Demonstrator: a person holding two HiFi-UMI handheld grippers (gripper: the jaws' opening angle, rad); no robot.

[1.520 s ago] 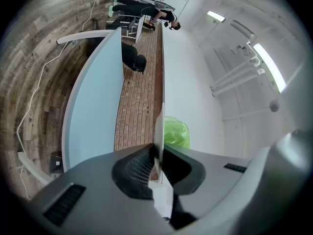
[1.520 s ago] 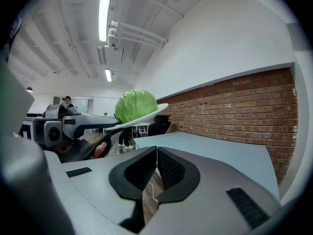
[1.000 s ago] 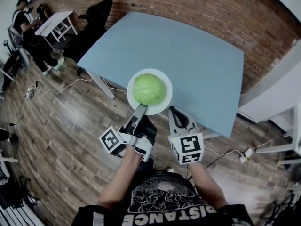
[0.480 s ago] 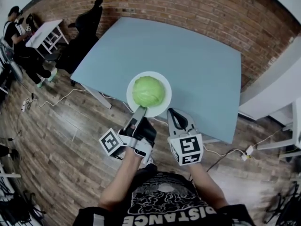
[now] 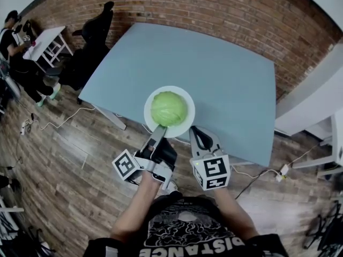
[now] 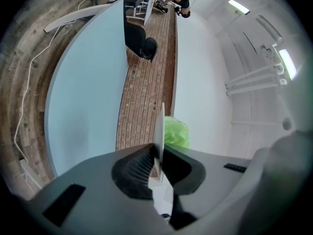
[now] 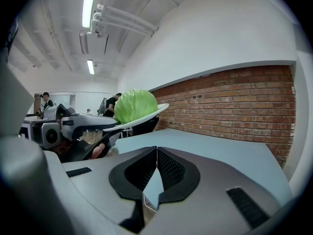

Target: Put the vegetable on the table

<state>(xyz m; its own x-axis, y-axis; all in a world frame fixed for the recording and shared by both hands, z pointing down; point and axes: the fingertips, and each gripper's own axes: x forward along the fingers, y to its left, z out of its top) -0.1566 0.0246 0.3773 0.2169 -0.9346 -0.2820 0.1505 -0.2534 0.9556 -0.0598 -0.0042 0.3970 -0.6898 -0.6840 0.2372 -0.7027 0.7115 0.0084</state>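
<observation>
Your left tool (image 5: 161,128) still pinches the rim of the white plate (image 5: 185,123), which has barely shifted and hangs with the cabbage (image 5: 169,108) above the near edge of the desk (image 5: 225,74), while your right tool (image 5: 197,133) is pressed together, empty, so the set-down remains ahead.

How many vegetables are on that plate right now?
1. A single green cabbage sits on the white plate. The left gripper clamps the plate's near rim and holds it above the blue table, at its near edge. The cabbage could hide something small behind it.
</observation>
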